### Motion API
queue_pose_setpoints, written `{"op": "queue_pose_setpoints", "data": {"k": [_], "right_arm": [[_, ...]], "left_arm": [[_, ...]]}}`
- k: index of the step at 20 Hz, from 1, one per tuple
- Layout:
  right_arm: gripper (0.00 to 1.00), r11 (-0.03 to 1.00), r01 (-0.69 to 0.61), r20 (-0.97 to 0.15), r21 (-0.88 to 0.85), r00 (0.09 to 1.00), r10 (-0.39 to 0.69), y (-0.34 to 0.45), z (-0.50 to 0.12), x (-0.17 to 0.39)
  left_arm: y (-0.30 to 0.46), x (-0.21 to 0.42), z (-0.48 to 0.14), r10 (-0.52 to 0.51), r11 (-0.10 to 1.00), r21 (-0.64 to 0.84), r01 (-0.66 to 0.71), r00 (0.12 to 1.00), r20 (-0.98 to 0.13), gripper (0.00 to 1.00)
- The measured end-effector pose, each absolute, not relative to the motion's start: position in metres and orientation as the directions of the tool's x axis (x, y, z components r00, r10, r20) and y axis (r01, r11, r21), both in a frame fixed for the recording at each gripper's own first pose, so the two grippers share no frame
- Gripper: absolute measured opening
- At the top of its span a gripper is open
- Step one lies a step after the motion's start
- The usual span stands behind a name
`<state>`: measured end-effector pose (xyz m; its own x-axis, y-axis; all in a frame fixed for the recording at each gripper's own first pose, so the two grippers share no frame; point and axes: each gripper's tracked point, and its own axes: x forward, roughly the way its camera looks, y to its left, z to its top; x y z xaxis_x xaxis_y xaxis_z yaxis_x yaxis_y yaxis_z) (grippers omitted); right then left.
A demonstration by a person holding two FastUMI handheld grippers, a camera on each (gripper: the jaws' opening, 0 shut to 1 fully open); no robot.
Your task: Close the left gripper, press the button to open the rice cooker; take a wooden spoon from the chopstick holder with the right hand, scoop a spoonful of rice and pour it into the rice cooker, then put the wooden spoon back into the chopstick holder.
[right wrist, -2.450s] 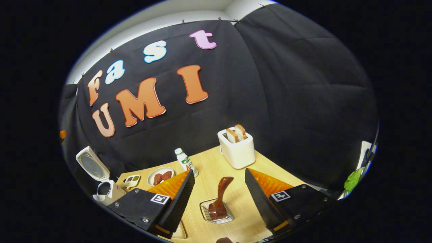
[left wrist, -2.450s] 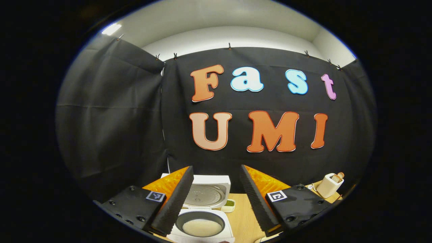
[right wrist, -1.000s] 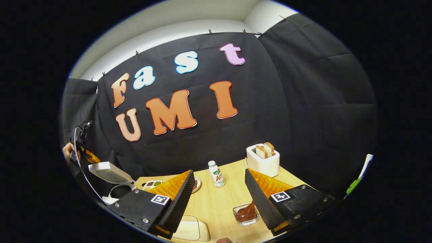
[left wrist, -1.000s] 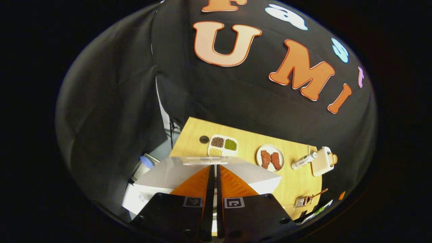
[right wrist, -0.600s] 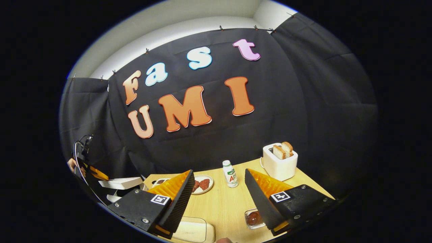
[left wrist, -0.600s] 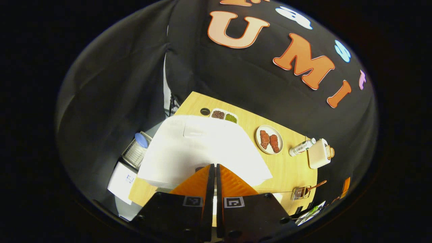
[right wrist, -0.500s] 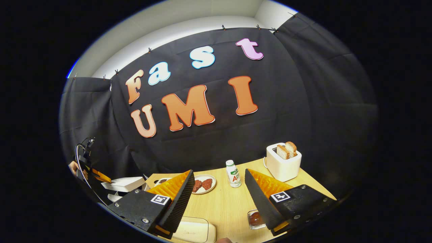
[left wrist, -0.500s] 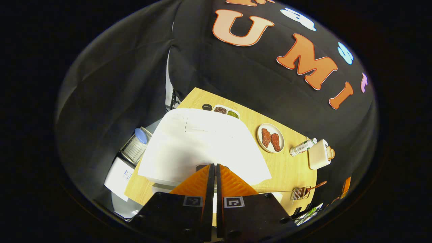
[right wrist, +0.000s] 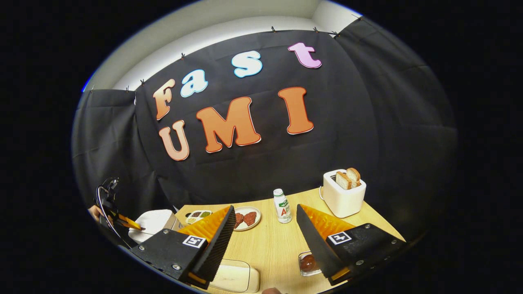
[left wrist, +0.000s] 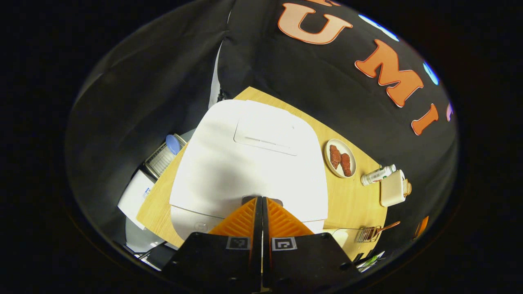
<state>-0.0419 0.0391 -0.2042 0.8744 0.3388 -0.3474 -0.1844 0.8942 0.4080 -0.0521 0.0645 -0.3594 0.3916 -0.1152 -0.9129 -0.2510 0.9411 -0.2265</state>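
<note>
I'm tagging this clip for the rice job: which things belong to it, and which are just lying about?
Job:
rice cooker, lid down
left hand-held gripper, shut, tips at the cooker's front edge
right hand-held gripper, open
chopstick holder with wooden spoon

Lying about:
toaster
bottle
plate

One rice cooker [left wrist: 245, 163], one toaster [right wrist: 343, 196], two toast slices [right wrist: 347, 179], one bottle [right wrist: 282, 206], one plate [right wrist: 239, 225].

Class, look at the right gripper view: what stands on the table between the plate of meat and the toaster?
A small bottle stands between the plate and the toaster.
</note>
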Motion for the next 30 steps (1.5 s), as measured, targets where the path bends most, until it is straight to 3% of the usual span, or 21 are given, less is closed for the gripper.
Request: {"op": "queue_pose_setpoints", "data": {"k": [4, 8, 14, 18, 23, 25, 26, 30], "right_arm": [[0.93, 0.903, -0.197, -0.358, 0.383, 0.869, 0.341, 0.045, -0.205, -0.042], [0.93, 0.907, -0.208, -0.369, 0.367, 0.862, 0.347, 0.049, -0.207, -0.041], [0.93, 0.907, -0.210, -0.371, 0.365, 0.861, 0.349, 0.056, -0.208, -0.040], [0.93, 0.906, -0.208, -0.374, 0.370, 0.859, 0.350, 0.060, -0.209, -0.043], [0.93, 0.901, -0.229, -0.383, 0.369, 0.846, 0.372, 0.067, -0.210, -0.047], [0.93, 0.904, -0.230, -0.375, 0.361, 0.852, 0.367, 0.067, -0.205, -0.047], [0.93, 0.904, -0.231, -0.372, 0.360, 0.853, 0.367, 0.067, -0.204, -0.048], [0.93, 0.910, -0.228, -0.362, 0.346, 0.863, 0.353, 0.066, -0.197, -0.047]], "left_arm": [[0.064, -0.047, -0.364, -0.118, 0.951, -0.220, -0.218, 0.400, -0.909, 0.06], [0.067, -0.022, -0.356, -0.140, 0.941, -0.264, -0.214, 0.463, -0.875, 0.07], [0.069, -0.022, -0.369, -0.140, 0.933, -0.261, -0.249, 0.417, -0.898, 0.08], [0.066, -0.019, -0.372, -0.168, 0.908, -0.313, -0.279, 0.443, -0.881, 0.12], [0.064, -0.015, -0.363, -0.206, 0.903, -0.354, -0.241, 0.481, -0.852, 0.10], [0.068, -0.018, -0.361, -0.158, 0.934, -0.288, -0.210, 0.482, -0.862, 0.22], [0.069, -0.019, -0.355, -0.129, 0.949, -0.252, -0.187, 0.500, -0.856, 0.21], [0.052, -0.003, -0.294, -0.074, 0.984, -0.163, -0.071, 0.670, -0.738, 0.33]]}}
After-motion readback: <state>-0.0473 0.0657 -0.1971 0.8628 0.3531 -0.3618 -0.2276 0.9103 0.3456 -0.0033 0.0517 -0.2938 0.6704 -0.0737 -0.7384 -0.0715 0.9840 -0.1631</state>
